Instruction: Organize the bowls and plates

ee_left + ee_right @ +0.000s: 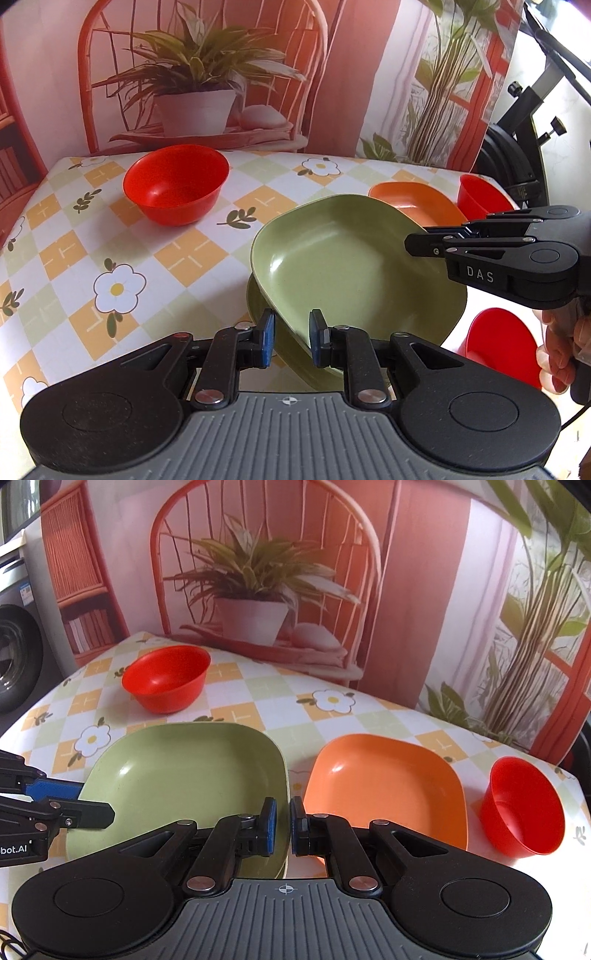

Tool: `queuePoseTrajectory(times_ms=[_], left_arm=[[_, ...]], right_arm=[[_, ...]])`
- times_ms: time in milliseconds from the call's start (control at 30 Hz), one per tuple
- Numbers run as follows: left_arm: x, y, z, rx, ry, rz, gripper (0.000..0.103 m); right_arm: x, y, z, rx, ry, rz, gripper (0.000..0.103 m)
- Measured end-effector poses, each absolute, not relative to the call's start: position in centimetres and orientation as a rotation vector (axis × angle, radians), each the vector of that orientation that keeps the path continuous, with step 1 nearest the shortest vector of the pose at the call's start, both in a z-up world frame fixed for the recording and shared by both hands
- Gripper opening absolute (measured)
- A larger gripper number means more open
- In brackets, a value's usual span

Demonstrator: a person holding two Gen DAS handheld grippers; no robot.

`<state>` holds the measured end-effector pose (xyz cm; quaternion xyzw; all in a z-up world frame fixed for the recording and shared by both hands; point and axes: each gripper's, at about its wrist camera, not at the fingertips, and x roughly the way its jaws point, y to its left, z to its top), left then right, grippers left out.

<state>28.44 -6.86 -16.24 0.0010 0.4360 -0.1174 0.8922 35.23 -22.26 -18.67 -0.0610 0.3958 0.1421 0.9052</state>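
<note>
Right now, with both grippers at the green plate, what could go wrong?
The green plate sits tilted on another green plate; the right gripper pinches just its rim, so it may slip. The left gripper only straddles the edge. The orange plate close beside could get bumped.

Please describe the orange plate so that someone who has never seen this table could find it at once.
Look at the table with the flower-pattern cloth. The orange plate lies flat on its right part, between the green plate and a red bowl. It is the only orange dish, shallow and square with rounded corners.
</note>
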Motion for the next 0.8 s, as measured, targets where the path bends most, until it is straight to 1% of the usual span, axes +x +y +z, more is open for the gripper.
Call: queuePoseTrajectory(times_ms=[367, 800], left_arm=[[28.1, -7.5, -16.8, 0.047, 0.912, -0.252, 0.021], [28.0, -7.5, -17.3, 0.047, 0.925, -0.232, 0.021]], right_arm=[[35.7, -21.9, -20.0, -0.148, 0.867, 0.293, 0.007], [36.2, -21.3, -20.0, -0.172, 0.847, 0.302, 0.005]])
